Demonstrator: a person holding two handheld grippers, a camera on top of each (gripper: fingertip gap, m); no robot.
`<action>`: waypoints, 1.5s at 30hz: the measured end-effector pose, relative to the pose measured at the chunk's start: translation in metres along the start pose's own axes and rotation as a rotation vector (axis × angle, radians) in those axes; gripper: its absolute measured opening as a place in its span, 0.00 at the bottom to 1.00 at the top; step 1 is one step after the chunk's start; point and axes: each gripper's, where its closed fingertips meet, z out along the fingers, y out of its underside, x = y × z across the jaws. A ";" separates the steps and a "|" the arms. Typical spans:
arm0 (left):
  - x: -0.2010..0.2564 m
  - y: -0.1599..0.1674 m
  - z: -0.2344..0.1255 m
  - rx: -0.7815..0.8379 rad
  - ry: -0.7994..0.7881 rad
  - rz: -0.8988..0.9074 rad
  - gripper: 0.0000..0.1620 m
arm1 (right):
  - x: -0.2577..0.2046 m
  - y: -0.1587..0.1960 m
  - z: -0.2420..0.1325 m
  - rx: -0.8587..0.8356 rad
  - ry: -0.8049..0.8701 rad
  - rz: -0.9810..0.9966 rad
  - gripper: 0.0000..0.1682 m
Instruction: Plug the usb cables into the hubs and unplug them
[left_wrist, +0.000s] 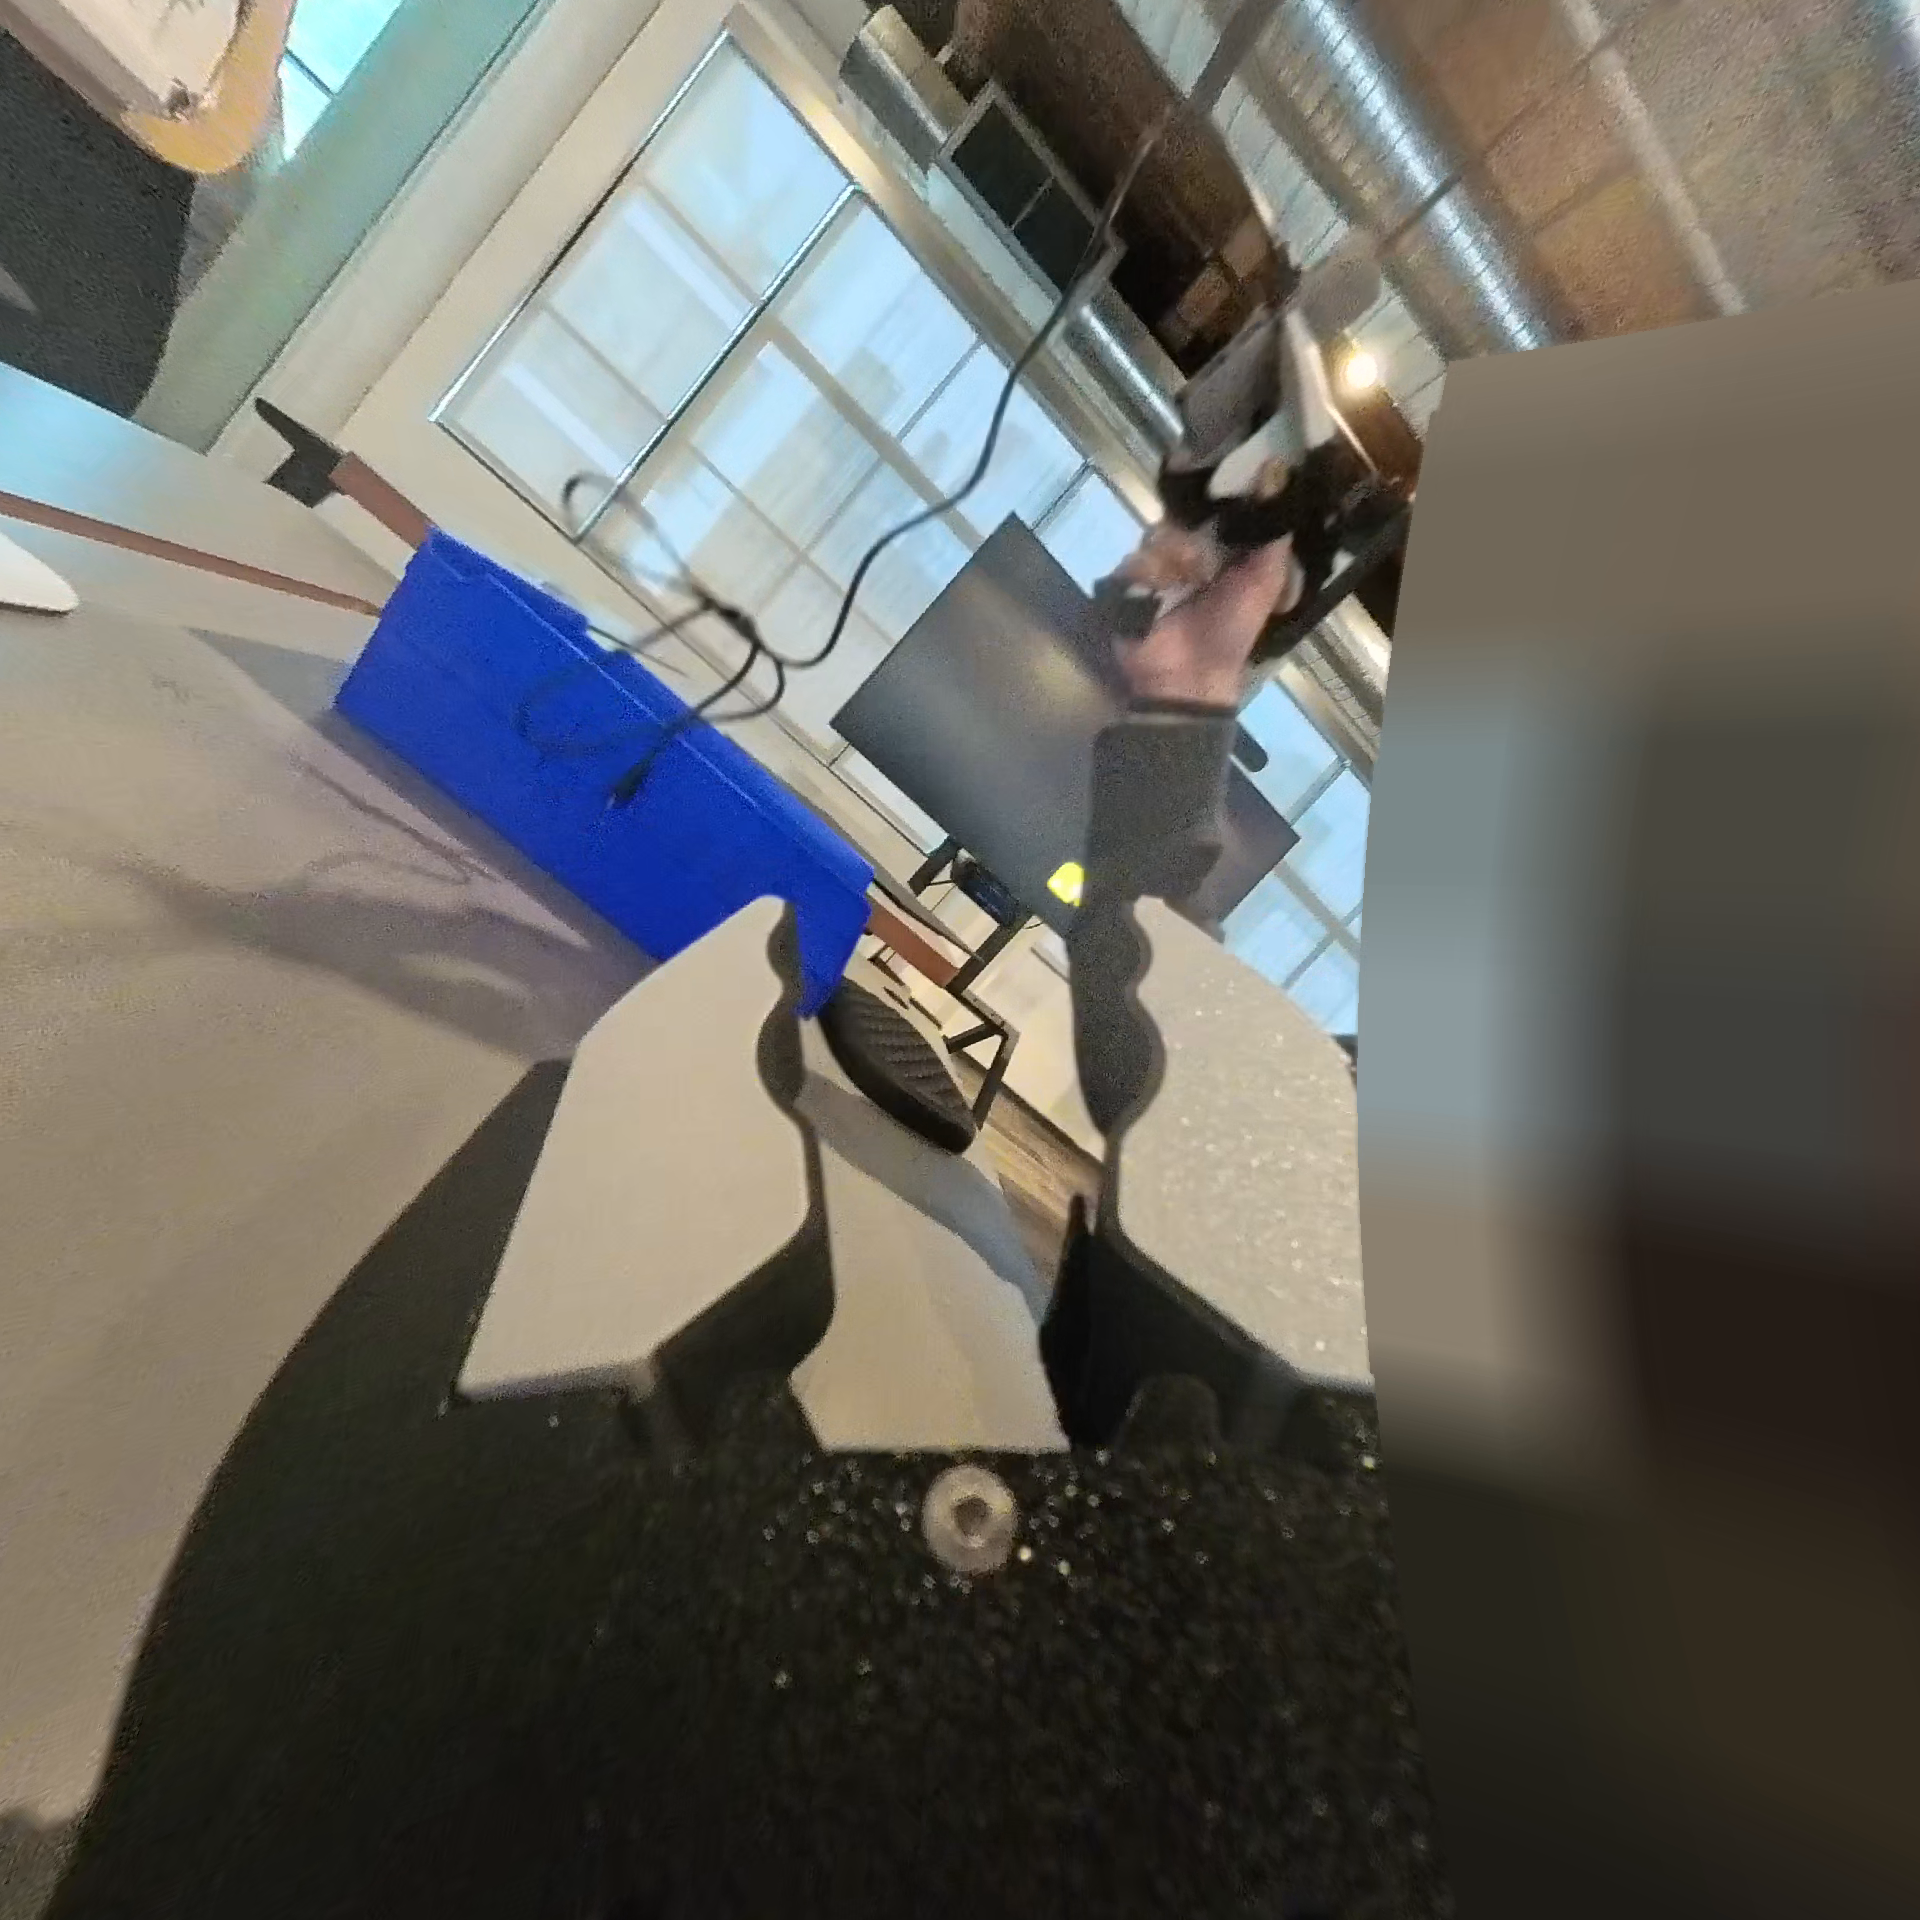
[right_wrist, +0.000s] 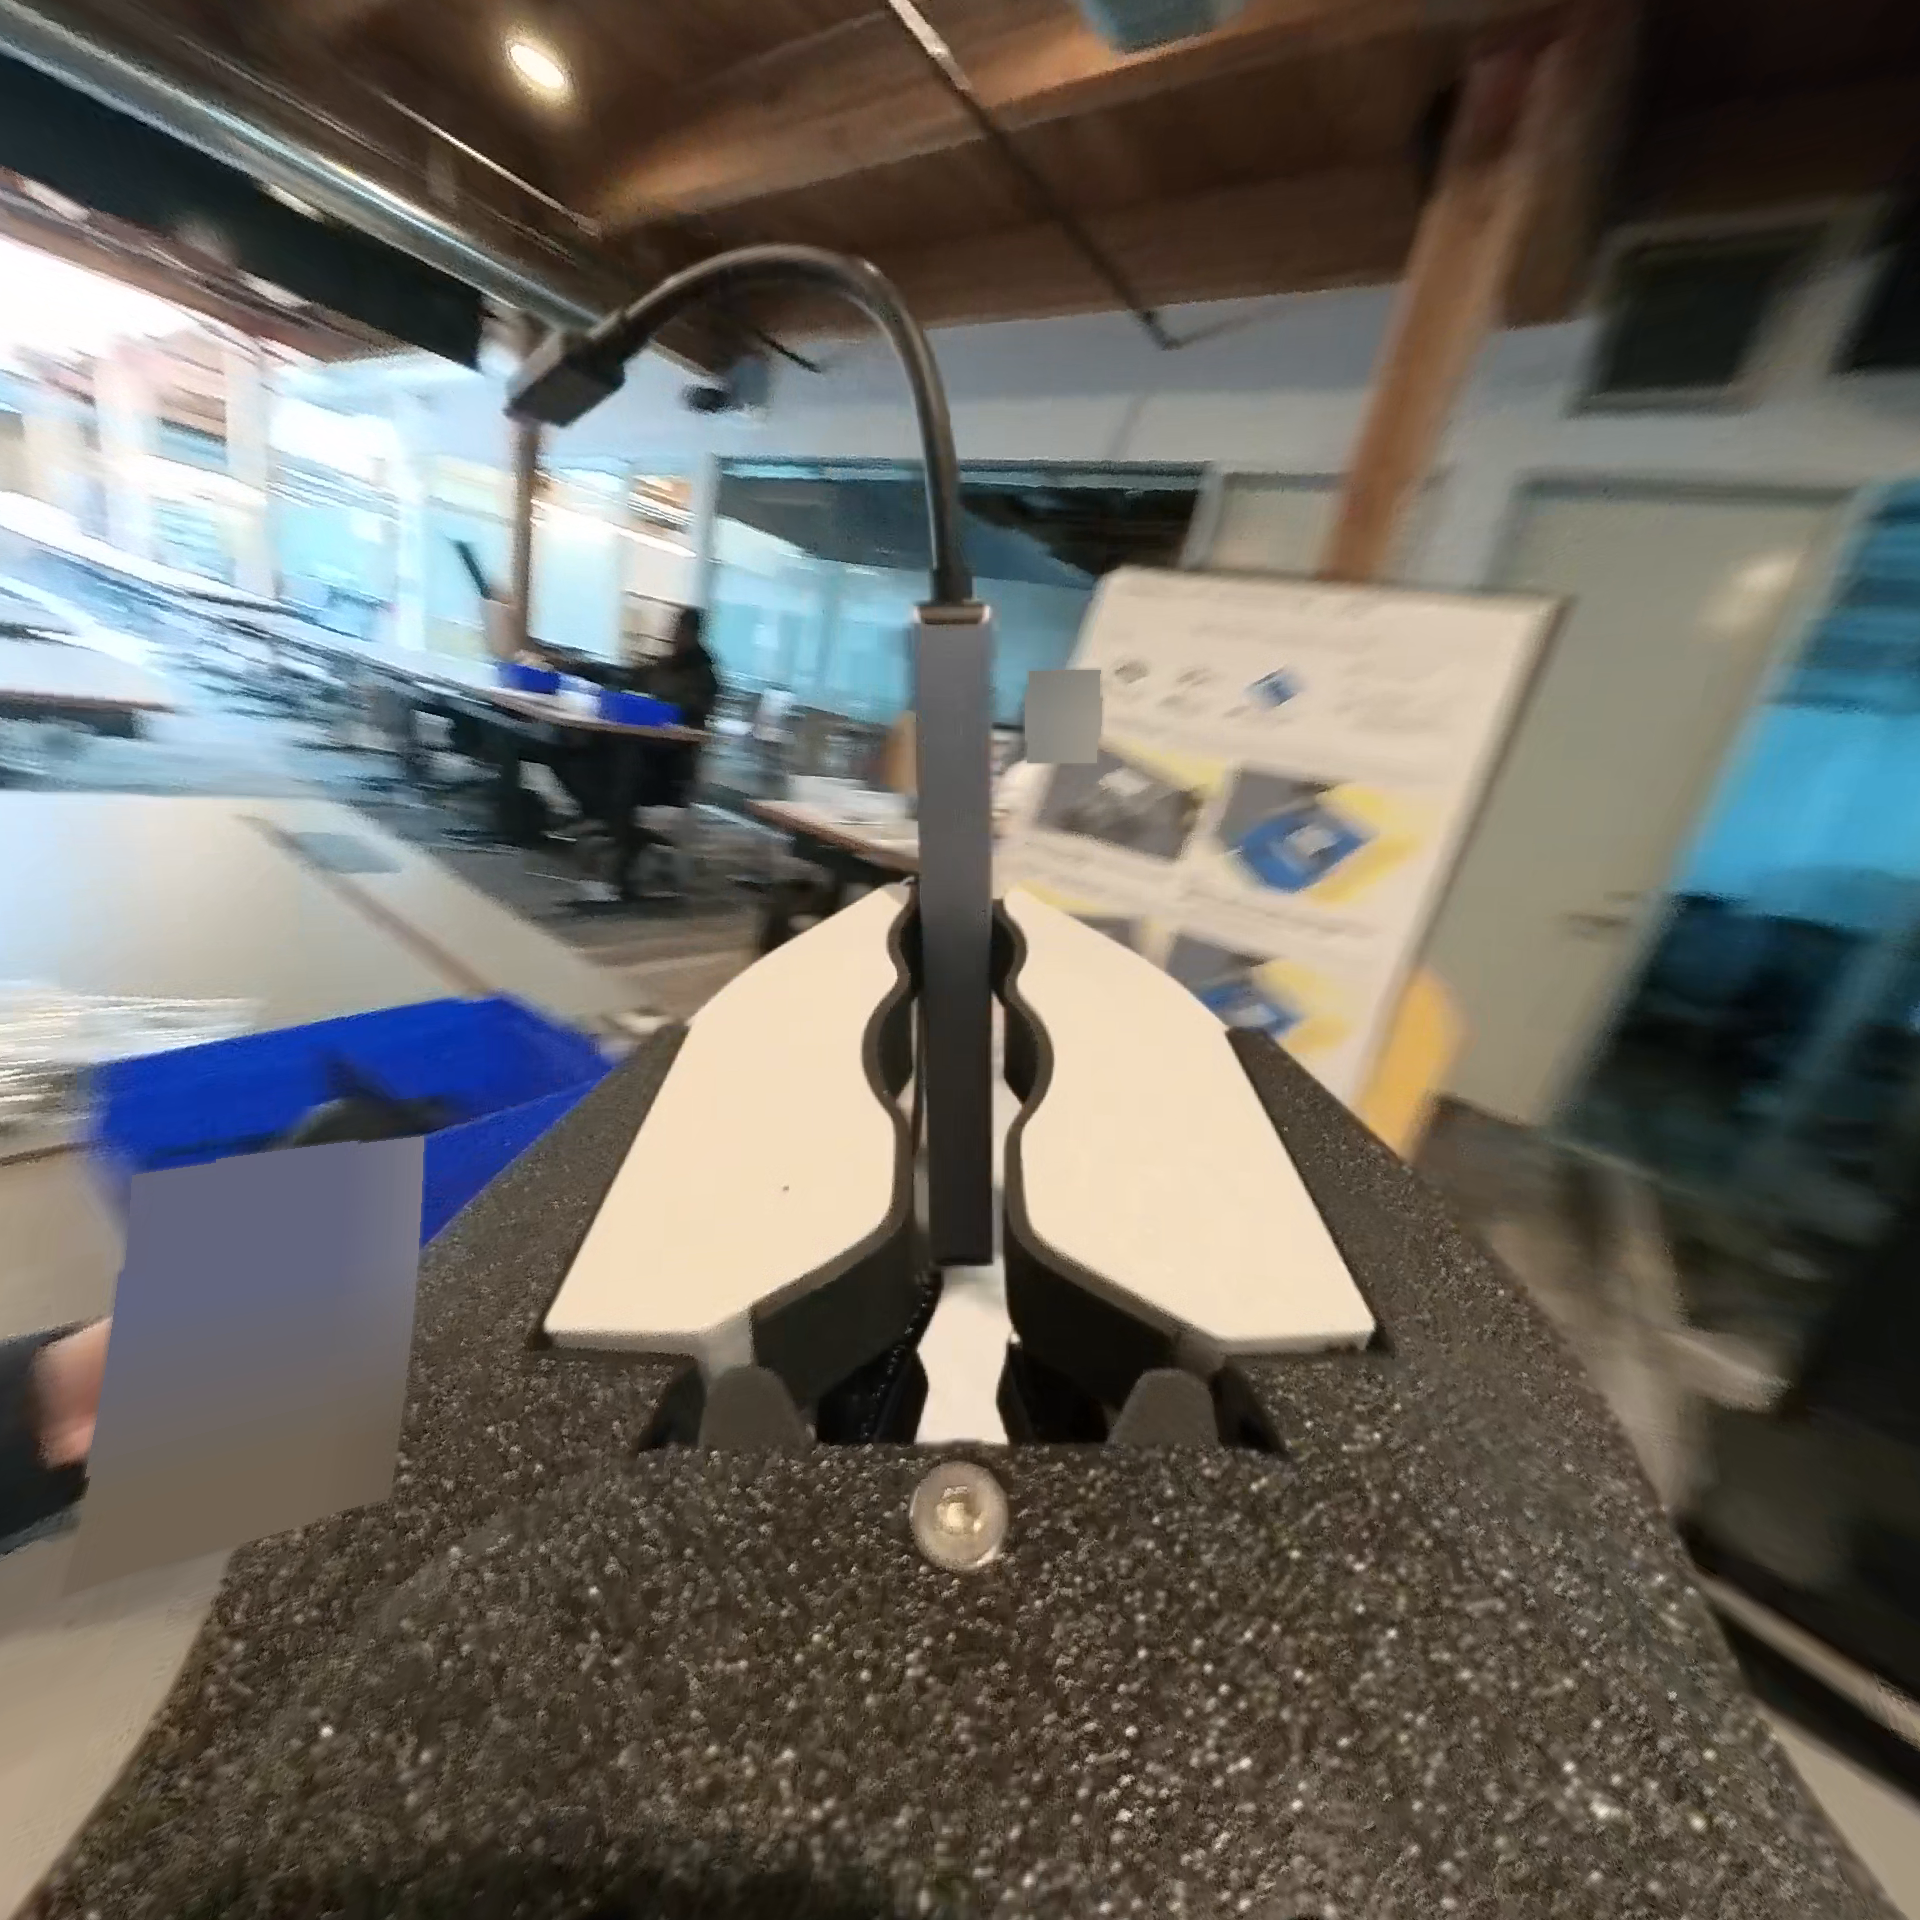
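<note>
1. Left wrist view: the left tool (left_wrist: 951, 935) is tilted, its two fingers spread apart and empty above the grey worktop (left_wrist: 208, 935). At 11 o'clock stands one blue bin (left_wrist: 582, 769), with one black cable (left_wrist: 935, 499) dangling over it from the far right tool (left_wrist: 1236, 488) at 1 o'clock – blurred. One dark screen (left_wrist: 987, 675) stands behind.
2. Right wrist view: the right tool (right_wrist: 956, 914) is clenched on one slim grey hub (right_wrist: 951, 883), held upright – its short lead (right_wrist: 831, 301) arches to 11 o'clock, ending in one plug (right_wrist: 566, 379). The bin (right_wrist: 312, 1081) sits at 8 o'clock, and a poster board (right_wrist: 1299, 790) at 2 o'clock.
</note>
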 end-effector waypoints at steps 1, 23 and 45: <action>-0.002 0.002 0.001 -0.004 -0.009 0.002 0.34 | 0.012 -0.011 -0.001 -0.009 0.041 -0.036 0.07; -0.025 0.027 0.010 -0.092 -0.089 0.010 0.31 | 0.114 0.154 -0.127 -0.636 0.577 -0.068 0.07; -0.024 0.040 0.016 -0.152 -0.087 0.016 0.30 | 0.043 0.345 -0.180 -1.835 -0.018 -0.289 0.08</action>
